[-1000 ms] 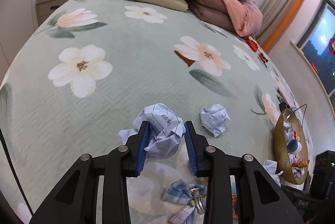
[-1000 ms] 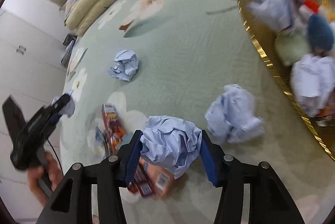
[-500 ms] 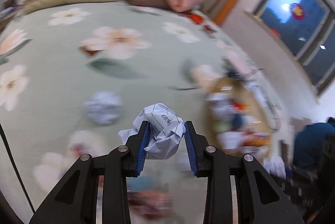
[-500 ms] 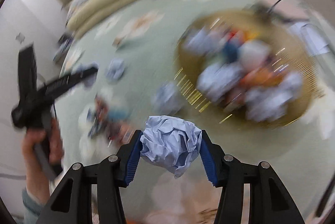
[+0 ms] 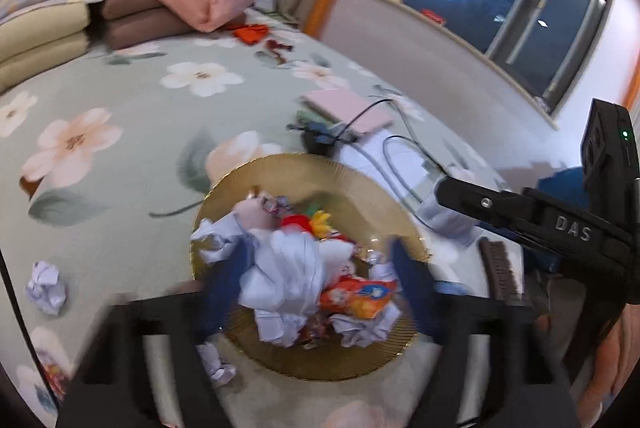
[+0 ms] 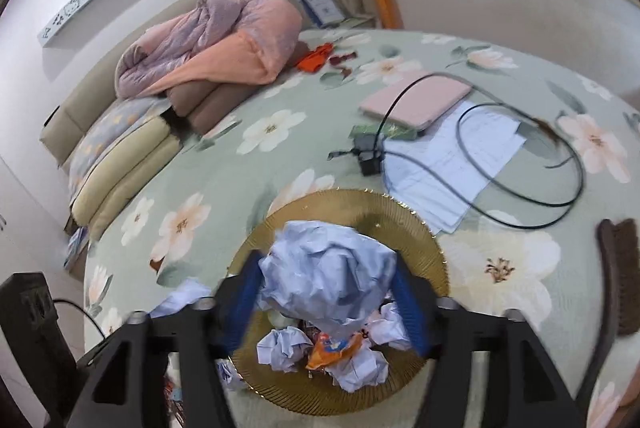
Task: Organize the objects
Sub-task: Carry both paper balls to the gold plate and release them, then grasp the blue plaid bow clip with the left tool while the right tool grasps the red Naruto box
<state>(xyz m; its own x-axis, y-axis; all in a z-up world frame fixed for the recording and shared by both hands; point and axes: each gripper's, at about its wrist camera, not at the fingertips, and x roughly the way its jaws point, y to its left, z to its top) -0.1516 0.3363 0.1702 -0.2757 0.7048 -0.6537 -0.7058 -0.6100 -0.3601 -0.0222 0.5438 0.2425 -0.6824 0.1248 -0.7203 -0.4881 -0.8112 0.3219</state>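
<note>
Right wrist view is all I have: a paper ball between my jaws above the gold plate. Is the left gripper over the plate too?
Observer: Yes. The left gripper is over the gold plate. Its jaws have just been opening, and its paper wad sits loose between them.
Operator: Any paper left on the bed?
Observer: One crumpled ball lies on the bedspread, well clear of the plate.

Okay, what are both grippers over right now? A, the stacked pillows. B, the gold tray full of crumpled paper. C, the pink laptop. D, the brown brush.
B: in both wrist views the gold tray of crumpled paper lies directly below the grippers.
</note>
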